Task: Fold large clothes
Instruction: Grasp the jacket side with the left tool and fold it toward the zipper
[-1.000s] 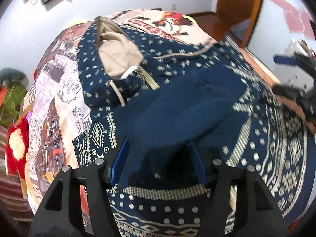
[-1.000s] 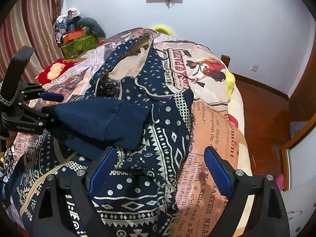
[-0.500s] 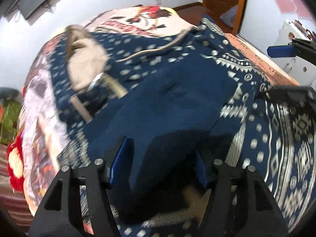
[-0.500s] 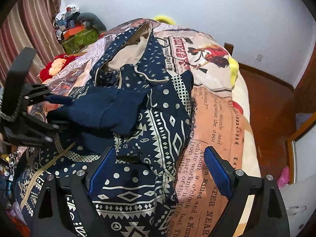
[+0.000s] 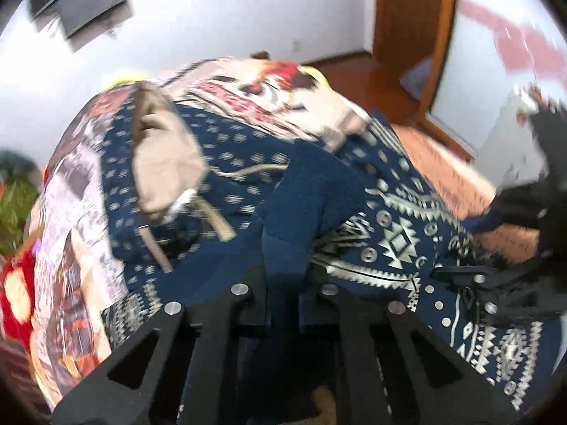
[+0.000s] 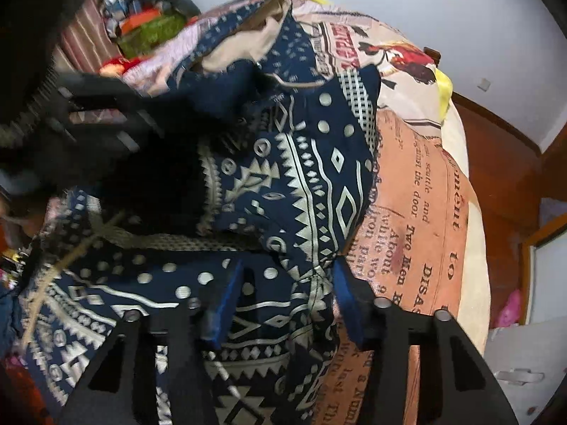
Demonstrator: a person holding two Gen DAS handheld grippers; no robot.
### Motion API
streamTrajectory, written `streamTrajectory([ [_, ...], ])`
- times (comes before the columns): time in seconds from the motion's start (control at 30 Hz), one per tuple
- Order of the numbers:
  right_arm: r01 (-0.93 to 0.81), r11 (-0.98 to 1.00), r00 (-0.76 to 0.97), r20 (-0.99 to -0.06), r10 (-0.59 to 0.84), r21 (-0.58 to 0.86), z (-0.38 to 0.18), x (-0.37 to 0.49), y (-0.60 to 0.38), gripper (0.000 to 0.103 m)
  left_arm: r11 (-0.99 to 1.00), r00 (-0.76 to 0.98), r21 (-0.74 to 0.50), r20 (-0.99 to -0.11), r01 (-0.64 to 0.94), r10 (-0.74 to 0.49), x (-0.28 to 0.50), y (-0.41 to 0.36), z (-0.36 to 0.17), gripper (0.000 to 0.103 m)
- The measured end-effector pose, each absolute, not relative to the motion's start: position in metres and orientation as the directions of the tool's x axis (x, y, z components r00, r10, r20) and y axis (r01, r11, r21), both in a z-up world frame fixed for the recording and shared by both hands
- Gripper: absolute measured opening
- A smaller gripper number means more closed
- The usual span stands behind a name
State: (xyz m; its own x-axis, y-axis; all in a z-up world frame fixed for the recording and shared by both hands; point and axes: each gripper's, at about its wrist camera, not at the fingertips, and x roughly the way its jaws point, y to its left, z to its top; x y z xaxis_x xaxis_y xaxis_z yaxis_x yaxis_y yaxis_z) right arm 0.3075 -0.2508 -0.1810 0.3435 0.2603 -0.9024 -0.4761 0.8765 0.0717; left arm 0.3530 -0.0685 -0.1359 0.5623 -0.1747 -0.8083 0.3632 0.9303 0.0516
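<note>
A large navy hooded jacket with white geometric patterns and a beige-lined hood lies on the bed; it also shows in the right wrist view. My left gripper is shut on a plain navy sleeve of the jacket, which rises from between its fingers. My right gripper has its blue pads closed in around a patterned fold of the jacket's right edge. Each gripper shows blurred in the other's view.
The bed has a newspaper-print cover with a rooster picture. A red plush toy and green bag lie at the bed's left side. A wooden floor and door are on the right.
My left gripper has closed on the navy sleeve and moved toward the right gripper. My right gripper's jaws have narrowed from wide open onto the jacket's edge.
</note>
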Motion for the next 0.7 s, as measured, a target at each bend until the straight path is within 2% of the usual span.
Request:
streamTrajectory([
  [0.07,-0.468,0.881,0.343,-0.906,0.249,0.065,-0.181,0.312,-0.25,0.036,0.949,0.577,-0.002,-0.793,0.316,-0.194,0.351,-0.041,-0.123,0.01],
  [0.13,-0.461,0.886,0.344,-0.907,0.242,0.061,-0.18,0.317,-0.249,0.032,0.963,0.579,-0.078,-0.785,0.26,-0.22,0.348,-0.005,-0.115,0.01],
  [0.23,-0.454,0.888,0.341,-0.908,0.245,0.069,-0.18,0.323,-0.251,0.031,0.977,0.577,-0.158,-0.789,0.144,-0.213,0.34,0.054,-0.116,0.01],
  [0.4,-0.452,0.89,0.345,-0.91,0.231,0.054,-0.182,0.324,-0.25,0.031,0.968,0.522,-0.243,-0.834,-0.057,-0.178,0.326,0.143,-0.154,0.01],
  [0.53,-0.431,0.9,0.337,-0.912,0.234,0.072,-0.183,0.326,-0.25,0.031,0.963,0.459,-0.242,-0.873,-0.116,-0.164,0.318,0.177,-0.194,0.01],
  [0.7,-0.41,0.909,0.326,-0.92,0.219,0.071,-0.185,0.327,-0.249,0.031,0.936,0.381,-0.321,-0.891,-0.146,-0.246,0.31,0.192,-0.236,0.015],
])
